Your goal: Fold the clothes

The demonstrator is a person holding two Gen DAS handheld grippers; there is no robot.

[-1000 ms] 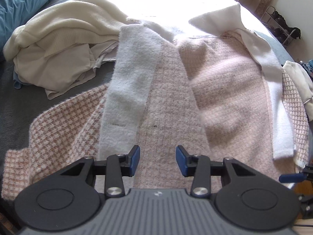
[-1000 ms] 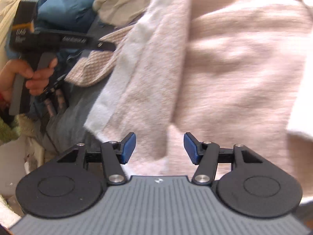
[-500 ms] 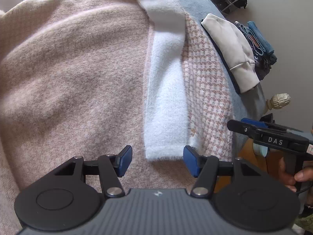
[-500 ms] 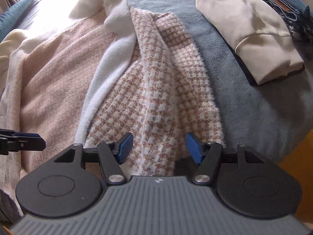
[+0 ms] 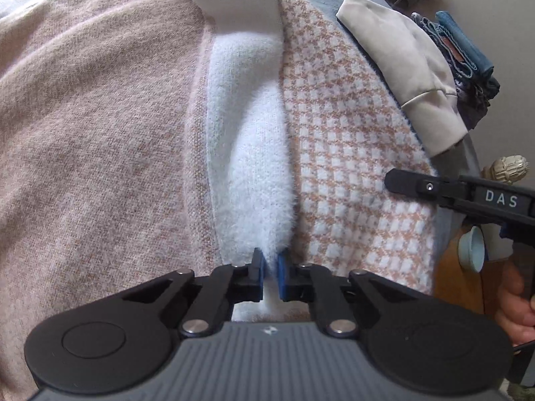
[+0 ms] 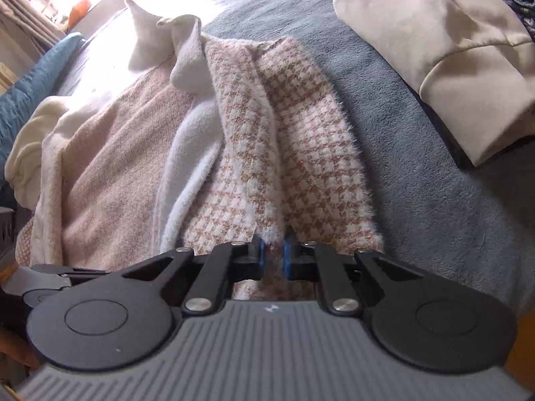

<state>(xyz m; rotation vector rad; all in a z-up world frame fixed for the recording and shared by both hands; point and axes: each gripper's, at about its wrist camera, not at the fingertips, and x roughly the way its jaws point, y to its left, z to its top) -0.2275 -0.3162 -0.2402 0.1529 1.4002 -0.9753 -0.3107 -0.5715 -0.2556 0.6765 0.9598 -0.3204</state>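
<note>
So both grippers have a bite on the near hem of the fuzzy pink-and-white houndstooth cardigan [image 6: 294, 153], which is spread open, lining up, on the grey plush bed cover [image 6: 418, 173]. The left gripper [image 5: 268, 265] has its jaws pinched nearly shut on the bottom end of the fluffy white front band [image 5: 257, 173], and the right gripper [image 6: 275, 253] has its jaws closed on the hem of the houndstooth front panel just to the right of that band. Progress-wise I'd say this garment is barely started: the plain pink inside [image 5: 100, 117] is flat and exposed, nothing is folded over yet, and the white collar [image 6: 157, 40] at the far end is a bit rumpled. Looks like the right front panel is about to be carried left over the middle. Room for that seems fine, the pink area to the left is open. Watch the near edge though, the hem sits right at the bed's edge and could slide off. Further right, well apart from the cardigan, a folded beige garment [image 6: 434, 33] looks already done, with folded blue denim [image 5: 464, 43] beyond it. Far left, a cream pile of clothes [image 6: 30, 147] is waiting by the blue pillow [image 6: 30, 80].
</note>
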